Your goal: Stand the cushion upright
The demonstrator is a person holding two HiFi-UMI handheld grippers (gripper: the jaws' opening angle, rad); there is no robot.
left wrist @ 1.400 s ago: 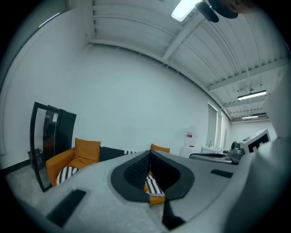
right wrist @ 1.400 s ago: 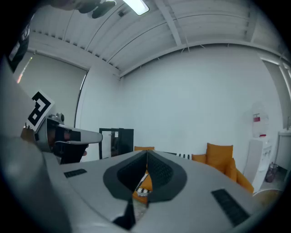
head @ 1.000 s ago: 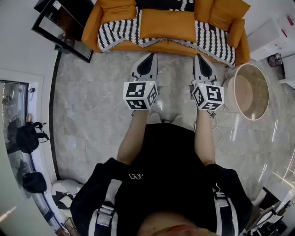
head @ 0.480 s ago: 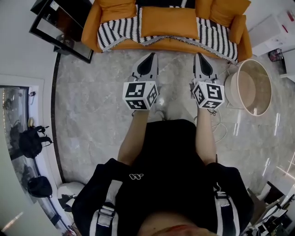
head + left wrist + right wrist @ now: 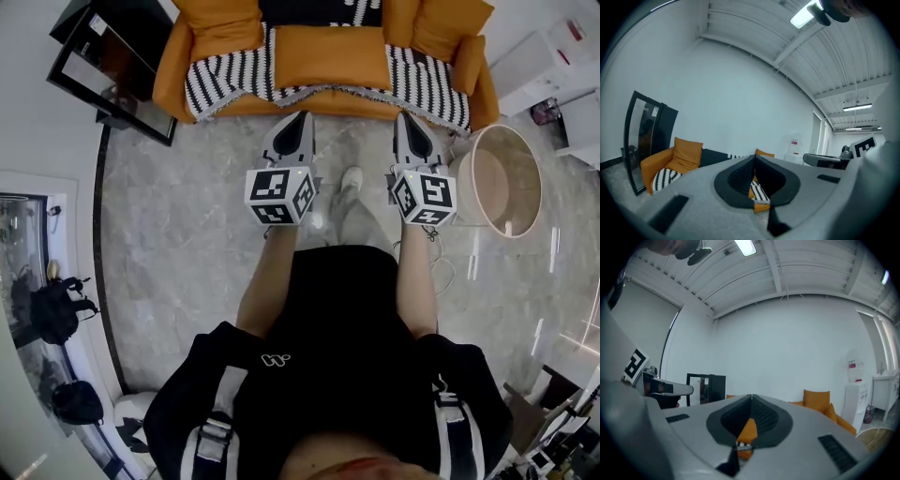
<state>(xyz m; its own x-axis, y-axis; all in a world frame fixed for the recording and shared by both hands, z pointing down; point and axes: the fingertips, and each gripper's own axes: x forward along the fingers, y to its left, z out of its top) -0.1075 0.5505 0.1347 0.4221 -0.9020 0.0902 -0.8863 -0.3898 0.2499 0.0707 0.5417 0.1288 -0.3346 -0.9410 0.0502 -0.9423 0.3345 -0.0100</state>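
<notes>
Two empty grippers, jaws pressed together: left gripper [image 5: 300,116] and right gripper [image 5: 404,116], level above the floor. The cushion [image 5: 331,56] lies flat, mid-seat on the far sofa [image 5: 172,67].

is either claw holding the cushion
No, the left claw and right claw are shut and empty, short of the cushion on the sofa.

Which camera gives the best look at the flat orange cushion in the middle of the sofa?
The head view: the cushion lies whole and flat on the striped blanket. The left claw and right claw, both shut, block their gripper views: only an orange sliver shows, perhaps the cushion.
</notes>
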